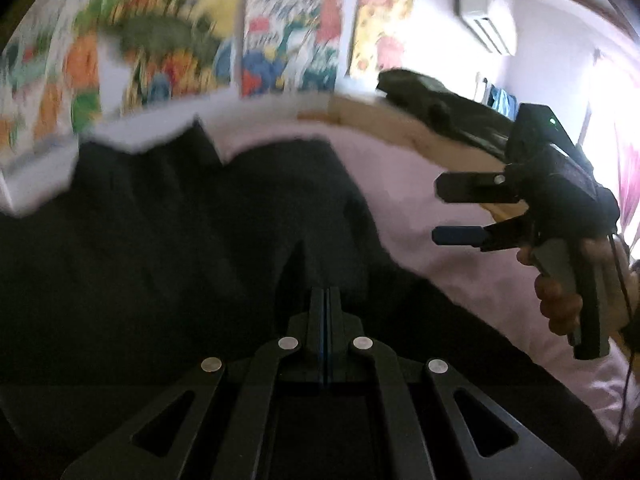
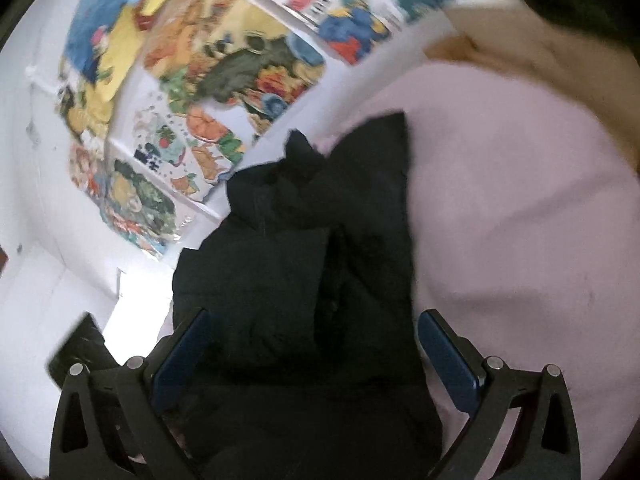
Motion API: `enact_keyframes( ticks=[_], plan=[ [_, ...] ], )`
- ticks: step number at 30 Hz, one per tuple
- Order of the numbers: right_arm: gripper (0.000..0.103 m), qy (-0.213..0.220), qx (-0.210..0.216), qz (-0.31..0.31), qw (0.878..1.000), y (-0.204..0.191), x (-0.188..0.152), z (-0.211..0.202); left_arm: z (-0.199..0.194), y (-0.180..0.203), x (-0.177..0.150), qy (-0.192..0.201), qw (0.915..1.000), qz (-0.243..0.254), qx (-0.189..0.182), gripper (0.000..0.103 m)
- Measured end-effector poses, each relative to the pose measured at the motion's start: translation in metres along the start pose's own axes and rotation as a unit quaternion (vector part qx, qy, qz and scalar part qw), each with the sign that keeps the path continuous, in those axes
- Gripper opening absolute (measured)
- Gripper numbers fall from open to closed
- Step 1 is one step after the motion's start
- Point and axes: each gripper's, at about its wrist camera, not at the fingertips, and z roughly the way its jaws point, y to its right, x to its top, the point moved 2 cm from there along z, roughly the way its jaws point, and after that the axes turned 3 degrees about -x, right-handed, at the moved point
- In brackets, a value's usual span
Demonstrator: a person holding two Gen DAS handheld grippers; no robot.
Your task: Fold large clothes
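Note:
A large black garment (image 1: 168, 240) lies spread over a pale pink bed sheet (image 1: 420, 208). In the left wrist view my left gripper (image 1: 326, 292) is shut, and folds of the black cloth run together at its tips, so it looks pinched there. My right gripper (image 1: 436, 212) hovers open at the right above the sheet, held by a hand (image 1: 560, 300), with nothing between its fingers. In the right wrist view the right gripper (image 2: 316, 344) stands wide open over the garment (image 2: 304, 272), its blue pads (image 2: 448, 360) apart from the cloth.
Colourful posters (image 1: 168, 32) cover the white wall behind the bed. An air conditioner (image 1: 484, 8) hangs high on the right, beside a bright window (image 1: 616, 152). A dark object (image 1: 432, 96) rests on the tan headboard edge (image 1: 400, 120). Bare pink sheet (image 2: 520, 200) lies right of the garment.

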Motion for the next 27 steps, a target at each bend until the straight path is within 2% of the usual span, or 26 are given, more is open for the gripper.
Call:
enact_keyframes(
  ticks=[2,4,6,8,10,12,16,19,21,23,24,27],
  plan=[
    [0.103,-0.018,0.019,0.0,1.0,-0.001,-0.003,0.007,-0.005,-0.009,-0.011,-0.004,0.9997,-0.022,-0.004,0.002],
    [0.103,-0.03,0.034,-0.01,0.999,-0.007,-0.004,0.014,-0.014,-0.019,-0.015,-0.006,0.9987,-0.049,-0.008,0.018],
    [0.103,-0.036,0.033,-0.022,0.999,-0.014,-0.004,0.022,-0.028,-0.029,-0.017,0.003,0.9968,-0.078,-0.016,0.062],
    [0.103,-0.041,0.031,-0.037,0.998,-0.022,-0.003,0.031,-0.052,-0.045,-0.02,0.039,0.9913,-0.121,-0.033,0.074],
    [0.103,-0.042,0.021,-0.05,0.998,-0.029,-0.001,0.041,-0.072,-0.057,-0.021,0.049,0.9882,-0.142,-0.032,0.076],
    [0.103,-0.048,0.009,-0.049,0.998,-0.029,0.001,0.053,-0.088,-0.07,-0.021,0.057,0.9872,-0.149,-0.005,0.076],
    [0.103,-0.054,-0.013,-0.019,0.998,-0.018,0.002,0.072,-0.117,-0.105,-0.022,0.075,0.9807,-0.151,0.099,0.076],
    [0.097,-0.059,-0.02,-0.011,0.998,-0.018,-0.002,0.081,-0.129,-0.131,-0.029,0.079,0.971,-0.172,0.145,0.076],
    [0.079,-0.062,-0.025,-0.017,0.998,-0.023,-0.003,0.086,-0.133,-0.152,-0.037,0.079,0.9619,-0.198,0.172,0.076],
    [0.073,-0.057,-0.054,-0.023,0.997,-0.027,-0.005,0.09,-0.135,-0.171,-0.047,0.077,0.9531,-0.226,0.186,0.076],
    [0.061,-0.054,-0.063,-0.023,0.996,-0.028,-0.006,0.091,-0.138,-0.181,-0.052,0.078,0.9478,-0.244,0.19,0.076],
    [0.037,-0.052,-0.07,-0.016,0.996,-0.028,-0.009,0.087,-0.151,-0.205,-0.064,0.08,0.9325,-0.285,0.207,0.076]
  ],
)
